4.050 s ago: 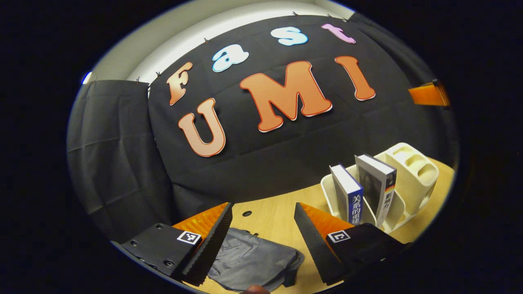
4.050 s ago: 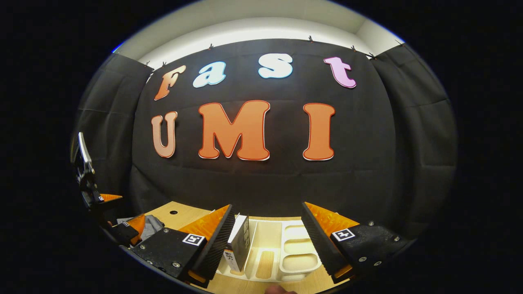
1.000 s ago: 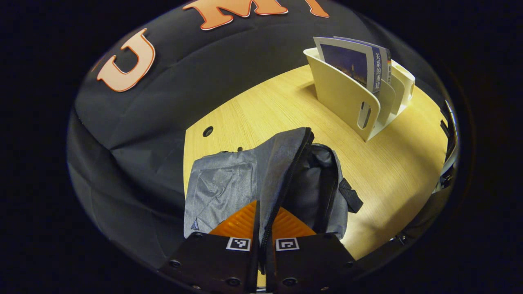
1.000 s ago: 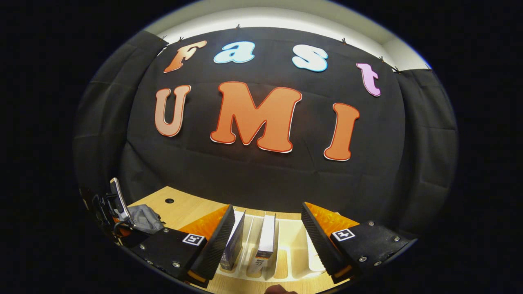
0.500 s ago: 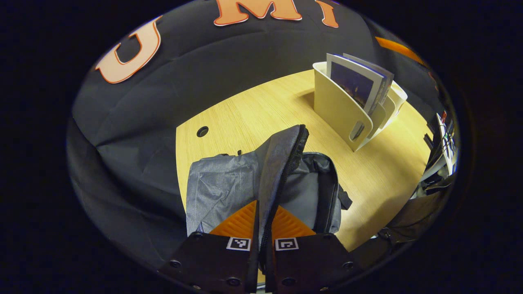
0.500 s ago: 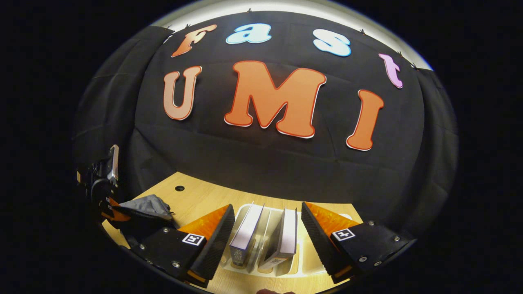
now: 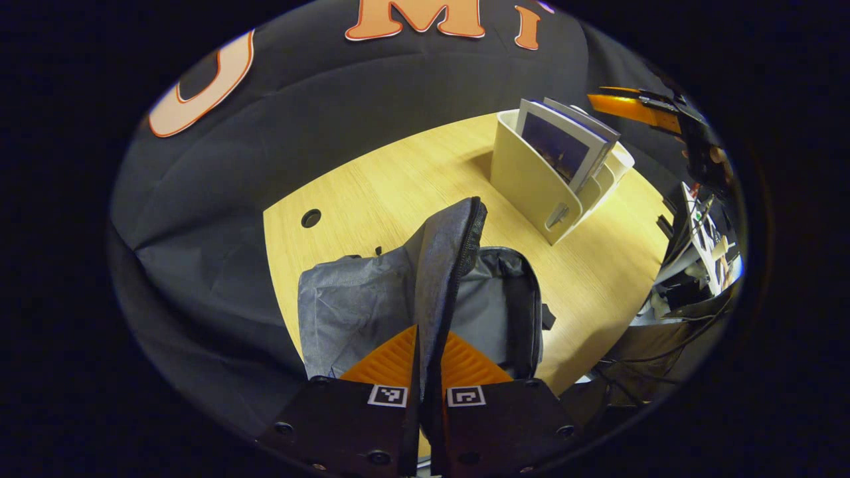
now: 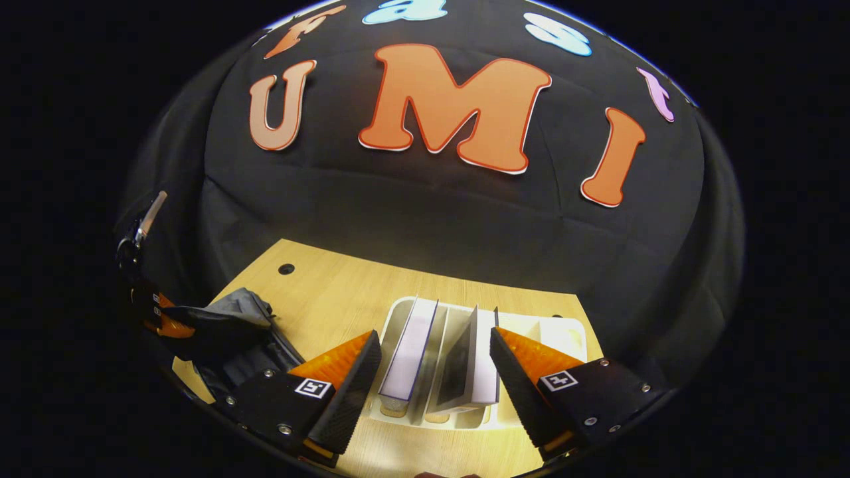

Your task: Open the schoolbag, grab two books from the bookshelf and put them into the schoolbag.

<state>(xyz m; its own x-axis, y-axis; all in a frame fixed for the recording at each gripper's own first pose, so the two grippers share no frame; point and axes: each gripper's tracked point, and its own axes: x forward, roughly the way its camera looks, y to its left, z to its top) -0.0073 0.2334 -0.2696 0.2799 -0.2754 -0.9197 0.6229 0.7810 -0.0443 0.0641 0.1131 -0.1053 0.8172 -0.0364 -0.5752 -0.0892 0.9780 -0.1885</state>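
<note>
Grey schoolbag [image 7: 372, 305] flap pinched by left gripper [image 7: 428, 362].

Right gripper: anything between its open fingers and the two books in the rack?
Nothing visible. The right gripper is open and straddles both books, which stand upright in the cream bookshelf, divider between them. Off to the side, the left gripper pinches the schoolbag flap up, mouth open.

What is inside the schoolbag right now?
The schoolbag is held open by the left gripper, shut on its flap. The visible lining looks bare; the flap hides the part behind it.
</note>
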